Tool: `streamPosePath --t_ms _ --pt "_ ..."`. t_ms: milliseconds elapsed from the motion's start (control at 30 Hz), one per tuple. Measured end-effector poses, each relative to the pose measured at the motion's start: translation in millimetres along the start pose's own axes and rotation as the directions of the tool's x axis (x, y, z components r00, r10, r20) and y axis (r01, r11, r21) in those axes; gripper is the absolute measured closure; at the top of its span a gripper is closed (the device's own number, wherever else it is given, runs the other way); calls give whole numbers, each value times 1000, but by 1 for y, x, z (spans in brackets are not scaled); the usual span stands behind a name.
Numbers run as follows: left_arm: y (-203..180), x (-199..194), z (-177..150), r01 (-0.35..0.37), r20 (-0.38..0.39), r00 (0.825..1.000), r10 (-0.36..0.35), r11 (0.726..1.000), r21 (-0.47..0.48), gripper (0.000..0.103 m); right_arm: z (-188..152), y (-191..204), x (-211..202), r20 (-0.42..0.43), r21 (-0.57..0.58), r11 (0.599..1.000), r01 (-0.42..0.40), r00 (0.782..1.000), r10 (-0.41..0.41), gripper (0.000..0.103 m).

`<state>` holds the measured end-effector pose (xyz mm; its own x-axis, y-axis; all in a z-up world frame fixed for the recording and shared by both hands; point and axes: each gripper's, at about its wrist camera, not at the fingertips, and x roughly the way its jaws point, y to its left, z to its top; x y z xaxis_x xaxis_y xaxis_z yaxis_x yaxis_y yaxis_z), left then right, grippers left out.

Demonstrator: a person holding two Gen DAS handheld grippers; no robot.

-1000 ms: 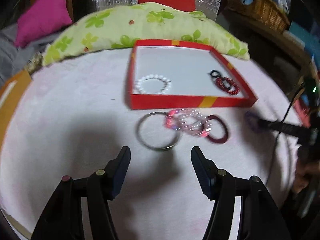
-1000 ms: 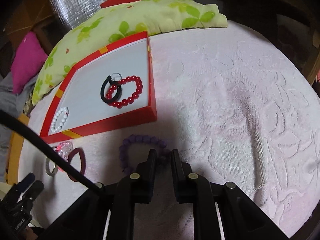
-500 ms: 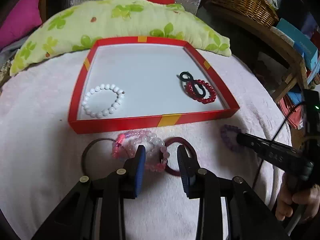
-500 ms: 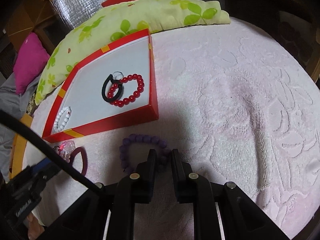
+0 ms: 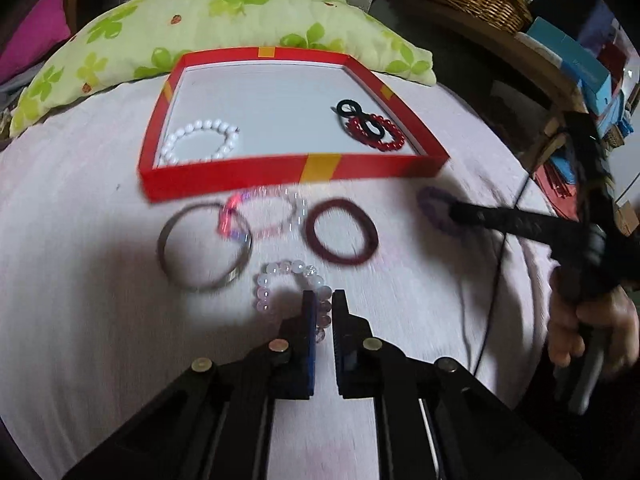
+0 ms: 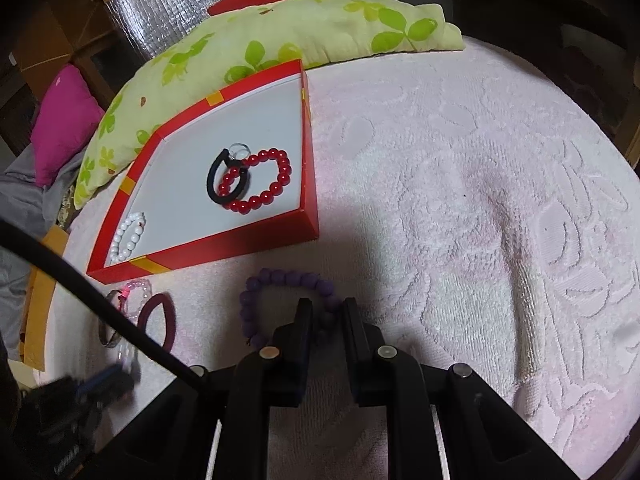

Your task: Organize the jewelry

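Now left gripper (image 5: 324, 300) pinches (lightly) pink bead bracelet (image 5: 290, 286).

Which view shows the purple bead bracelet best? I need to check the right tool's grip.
The right wrist view: the purple bead bracelet lies sharp and close, one side pinched in the right tool. The left wrist view shows it small, blurred and partly hidden behind that tool.
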<state>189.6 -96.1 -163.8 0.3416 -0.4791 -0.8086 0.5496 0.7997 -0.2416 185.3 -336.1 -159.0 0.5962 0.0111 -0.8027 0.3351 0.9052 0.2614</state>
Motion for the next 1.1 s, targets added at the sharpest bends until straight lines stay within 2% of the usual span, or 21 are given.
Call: streamPosePath --t_ms 267,367,433,467,600,700,833,967,1100 --pt "7 -4 -12 -52 -5 999 51 998 -30 95 -3 5 -3 10 -43 999 7 1000 -7 81" --pt "11 -4 -11 -56 -3 998 56 997 -55 95 -4 7 -4 8 -60 998 -13 1000 14 83" --pt "15 -6 -11 -47 0 999 47 996 -70 93 -4 8 -6 8 -67 997 -44 999 45 90" --pt "16 -7 -11 -51 3 999 52 996 -74 91 -4 8 -7 6 -66 996 -61 998 61 90" --pt "21 -13 -14 -64 16 998 66 993 -96 62 -3 8 -8 4 -62 993 -96 995 96 90" --pt "24 -15 -15 -119 33 992 124 987 -107 41 -3 7 -9 -3 -49 991 -121 993 121 90" --pt "32 -9 -15 -143 9 989 146 979 -142 40 -4 1 -2 -61 7 990 -141 988 142 90" --pt "26 -5 -15 -176 5 984 178 979 -104 40 -4 1 -1 -64 1 990 -140 988 140 87" --pt "33 -8 -14 -147 7 989 149 980 -138 40 -5 2 1 -64 -18 991 -130 990 129 87"
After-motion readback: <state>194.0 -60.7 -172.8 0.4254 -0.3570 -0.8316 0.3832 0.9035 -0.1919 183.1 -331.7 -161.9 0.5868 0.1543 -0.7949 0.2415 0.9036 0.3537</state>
